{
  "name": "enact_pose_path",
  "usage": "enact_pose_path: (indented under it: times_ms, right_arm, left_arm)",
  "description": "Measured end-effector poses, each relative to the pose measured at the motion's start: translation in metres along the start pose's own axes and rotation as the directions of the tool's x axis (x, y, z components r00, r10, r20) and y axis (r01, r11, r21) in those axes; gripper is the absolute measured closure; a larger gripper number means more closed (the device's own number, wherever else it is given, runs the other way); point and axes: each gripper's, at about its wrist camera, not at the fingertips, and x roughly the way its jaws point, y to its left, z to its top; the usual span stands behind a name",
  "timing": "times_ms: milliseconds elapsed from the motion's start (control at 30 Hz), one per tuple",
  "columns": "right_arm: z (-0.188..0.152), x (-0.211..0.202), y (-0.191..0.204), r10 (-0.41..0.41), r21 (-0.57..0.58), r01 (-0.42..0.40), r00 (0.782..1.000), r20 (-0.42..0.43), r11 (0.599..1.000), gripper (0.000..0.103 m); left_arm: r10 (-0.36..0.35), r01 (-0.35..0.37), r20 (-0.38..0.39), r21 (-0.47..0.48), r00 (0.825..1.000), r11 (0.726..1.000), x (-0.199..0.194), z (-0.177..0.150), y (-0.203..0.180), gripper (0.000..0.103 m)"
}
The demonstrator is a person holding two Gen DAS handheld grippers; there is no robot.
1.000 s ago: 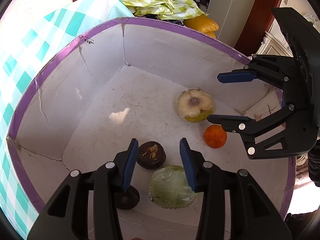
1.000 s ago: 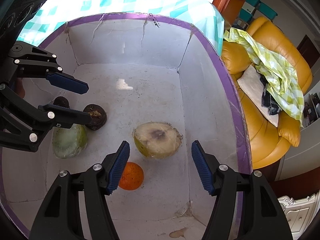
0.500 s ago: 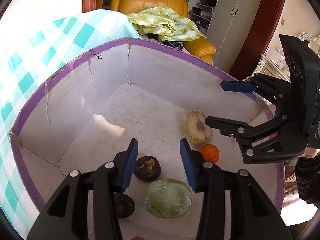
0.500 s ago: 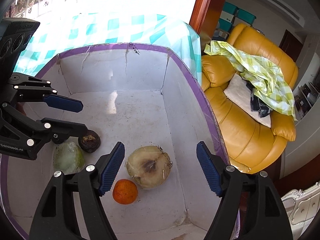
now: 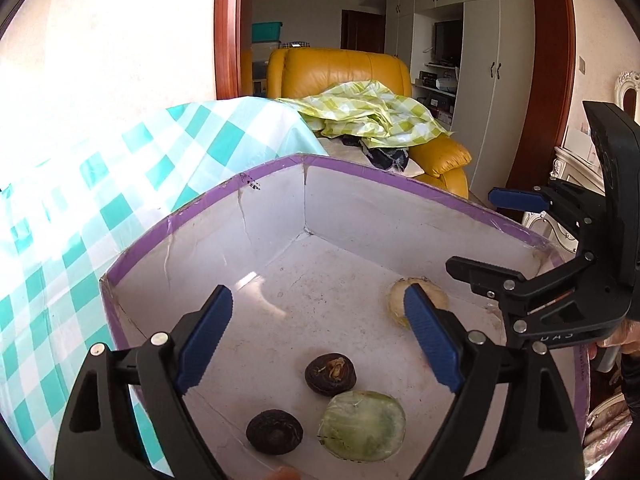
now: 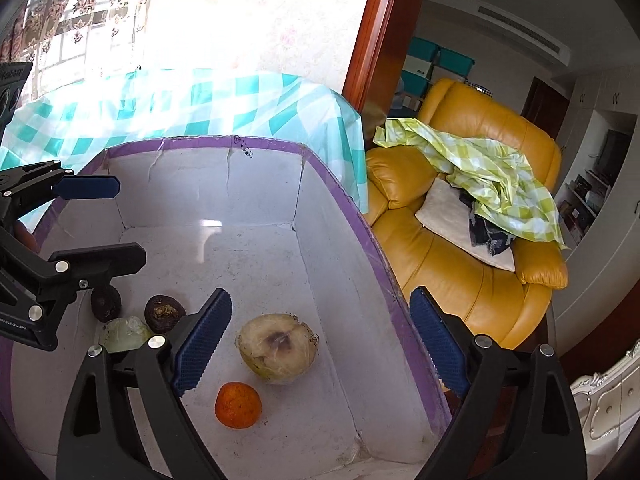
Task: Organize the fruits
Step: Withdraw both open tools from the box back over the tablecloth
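Raised and drawn back since a second ago: left gripper (image 5: 318, 340), right gripper (image 6: 322, 344), jaws wide, empty. Left in box (image 6: 340, 196): orange (image 6: 238, 405), pale halved fruit (image 6: 278, 347), green fruit (image 5: 362, 425), two dark fruits (image 5: 330, 374). Sorting apparently finished.

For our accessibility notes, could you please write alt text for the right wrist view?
The open right gripper hovers over a purple-rimmed white box holding an orange, a wrapped pale fruit and two dark fruits; the left gripper is open too.
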Motion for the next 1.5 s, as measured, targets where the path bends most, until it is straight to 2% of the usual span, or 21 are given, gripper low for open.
enact_pose_path:
  times_ms: [200, 367, 500, 600, 800, 1100, 1133, 1200, 1333, 1500]
  right_arm:
    - [-0.007, -0.019, -0.004, -0.069, 0.069, 0.061, 0.992, 0.105, 0.996, 0.015]
    - [-0.010, -0.047, 0.002, -0.047, 0.125, 0.022, 0.979, 0.200, 0.992, 0.015]
    - [-0.011, -0.074, 0.020, -0.069, 0.119, 0.038, 0.960, 0.271, 0.992, 0.015]
    - [-0.015, -0.090, 0.030, -0.057, 0.128, 0.018, 0.951, 0.303, 0.992, 0.015]
    - [-0.022, -0.106, 0.045, -0.021, 0.163, -0.031, 0.952, 0.305, 0.986, 0.015]
    - [-0.043, -0.131, 0.075, -0.006, 0.178, -0.062, 0.934, 0.358, 0.982, 0.014]
    - [-0.044, -0.134, 0.079, -0.003, 0.173, -0.066, 0.930, 0.367, 0.983, 0.014]
    - [-0.048, -0.140, 0.088, 0.006, 0.157, -0.073, 0.921, 0.390, 0.985, 0.005]
    - [-0.058, -0.154, 0.105, -0.009, 0.123, -0.052, 0.892, 0.452, 0.991, 0.005]
    - [-0.062, -0.155, 0.121, 0.030, 0.077, -0.071, 0.899, 0.438, 0.995, 0.005]
  left_arm:
    - [0.063, -0.065, 0.080, 0.018, 0.995, 0.998, -0.032, -0.009, -0.022, 0.008]
    - [0.064, -0.071, 0.138, 0.048, 0.988, 0.996, -0.065, -0.016, -0.041, 0.006]
    - [0.087, -0.097, 0.180, 0.045, 0.980, 0.994, -0.092, -0.026, -0.047, 0.005]
    - [0.088, -0.093, 0.200, 0.017, 0.976, 0.996, -0.112, -0.036, -0.043, 0.002]
    - [0.129, -0.133, 0.224, 0.002, 0.966, 0.991, -0.143, -0.063, -0.036, 0.002]
    - [0.195, -0.173, 0.190, -0.125, 0.962, 0.977, -0.164, -0.121, -0.002, 0.002]
    - [0.200, -0.177, 0.185, -0.134, 0.962, 0.975, -0.164, -0.126, 0.000, 0.002]
    - [0.208, -0.184, 0.170, -0.149, 0.963, 0.972, -0.165, -0.138, 0.004, 0.002]
    - [0.215, -0.178, 0.159, -0.216, 0.964, 0.960, -0.173, -0.154, 0.018, 0.002]
    - [0.224, -0.173, 0.147, -0.295, 0.963, 0.940, -0.181, -0.163, 0.036, 0.002]
